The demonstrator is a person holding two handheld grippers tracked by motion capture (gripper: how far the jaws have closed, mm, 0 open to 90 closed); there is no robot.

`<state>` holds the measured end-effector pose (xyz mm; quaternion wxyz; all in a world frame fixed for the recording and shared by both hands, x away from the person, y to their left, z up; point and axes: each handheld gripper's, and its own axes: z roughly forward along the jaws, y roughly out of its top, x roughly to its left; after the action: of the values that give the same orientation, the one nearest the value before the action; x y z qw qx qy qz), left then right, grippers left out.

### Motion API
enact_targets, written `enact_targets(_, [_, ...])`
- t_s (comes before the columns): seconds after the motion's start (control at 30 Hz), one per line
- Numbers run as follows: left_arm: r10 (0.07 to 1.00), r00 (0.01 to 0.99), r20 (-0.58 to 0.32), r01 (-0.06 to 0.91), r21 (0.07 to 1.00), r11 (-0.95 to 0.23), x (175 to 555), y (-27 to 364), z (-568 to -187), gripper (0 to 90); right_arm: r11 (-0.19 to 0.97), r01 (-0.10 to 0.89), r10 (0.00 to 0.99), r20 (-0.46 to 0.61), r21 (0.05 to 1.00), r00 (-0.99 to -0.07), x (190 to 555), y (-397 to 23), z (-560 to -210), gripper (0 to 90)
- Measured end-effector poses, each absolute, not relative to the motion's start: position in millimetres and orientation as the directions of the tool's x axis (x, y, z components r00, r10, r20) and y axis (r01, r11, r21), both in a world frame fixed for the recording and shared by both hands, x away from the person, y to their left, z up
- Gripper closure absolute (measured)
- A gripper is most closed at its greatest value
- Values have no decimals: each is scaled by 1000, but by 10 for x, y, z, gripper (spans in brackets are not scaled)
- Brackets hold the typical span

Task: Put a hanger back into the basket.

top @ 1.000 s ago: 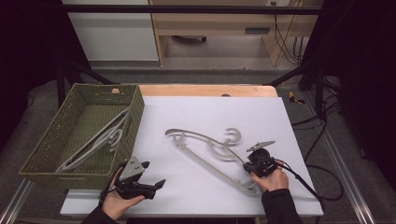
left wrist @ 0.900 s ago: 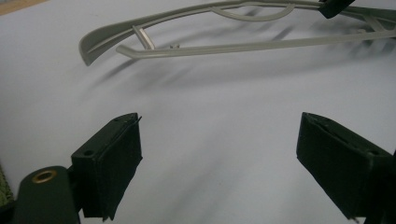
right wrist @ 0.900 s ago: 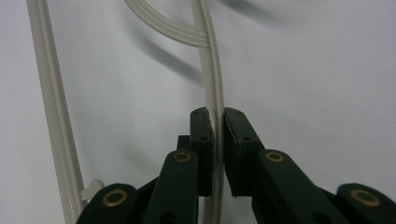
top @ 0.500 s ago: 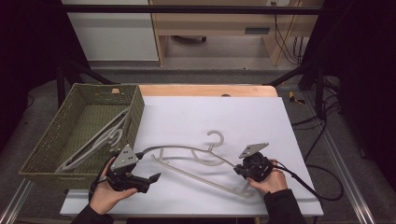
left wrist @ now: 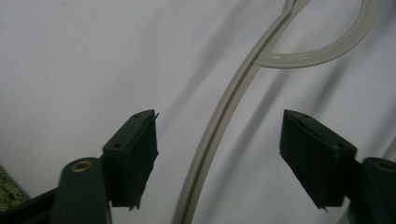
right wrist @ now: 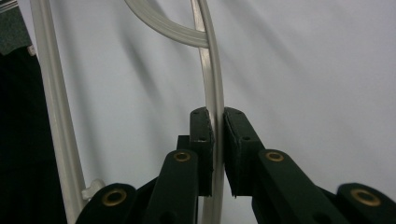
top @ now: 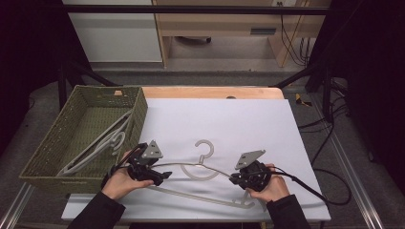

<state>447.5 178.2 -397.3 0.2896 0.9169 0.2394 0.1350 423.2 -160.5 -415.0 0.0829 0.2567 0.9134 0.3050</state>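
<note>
White table (top: pixel 248 119) — right tongs (right wrist: pixel 214 140) clamp hanger (right wrist: pixel 209 70)

Smooth grey plastic hanger (top: pixel 200 177); woven green basket (top: pixel 57 157); matt white table (top: pixel 248 124).

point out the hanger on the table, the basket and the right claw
hanger (top: pixel 204 145): high view, on its hook
basket (top: pixel 139 110): high view, on its right wall
right claw (right wrist: pixel 214 140): right gripper view, where the pads clamp the hanger's arm

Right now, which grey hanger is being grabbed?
The pale grey plastic hanger on the white table, pinched by the right gripper. The other grey hanger lies in the green woven basket.
</note>
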Motion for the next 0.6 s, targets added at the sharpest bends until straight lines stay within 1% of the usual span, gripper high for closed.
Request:
enact_targets(0.03, [504,856,116,356,575,-737,4477,1772,-3979,320,690,405,506,0,600,-863,4233,-1595,-4149,827])
enact_targets(0.1, [484,868,113,351,549,-758,4477,1757,-4004,419,699,397,497,-5,595,-868,4223,-1578,-4147,827])
enact_targets(0.13, [479,870,118,351,536,-768,4472,1750,-4013,451,694,398,497,-1,600,-868,4219,-1565,-4155,827])
enact_targets(0.2, [476,870,130,354,509,-785,4473,1743,-4033,551,703,394,492,-5,592,-871,4216,-1558,-4159,827])
enact_targets(0.3, [468,875,125,352,501,-791,4471,1739,-4052,642,713,382,478,-8,587,-878,4216,-1549,-4166,827])
enact_targets(0.33, [471,872,136,352,497,-794,4469,1736,-4075,653,713,380,474,-6,589,-881,4215,-1547,-4167,827])
enact_targets(0.43, [453,882,126,344,484,-804,4474,1739,-4089,709,704,385,478,2,597,-878,4209,-1545,-4166,827])
enact_targets(0.47, [449,884,128,344,472,-812,4471,1741,-4094,743,705,380,474,0,598,-880,4209,-1547,-4165,826])
enact_targets(0.6, [432,892,137,330,457,-826,4434,1728,-4111,761,714,367,459,-2,597,-889,4213,-1542,-4182,823])
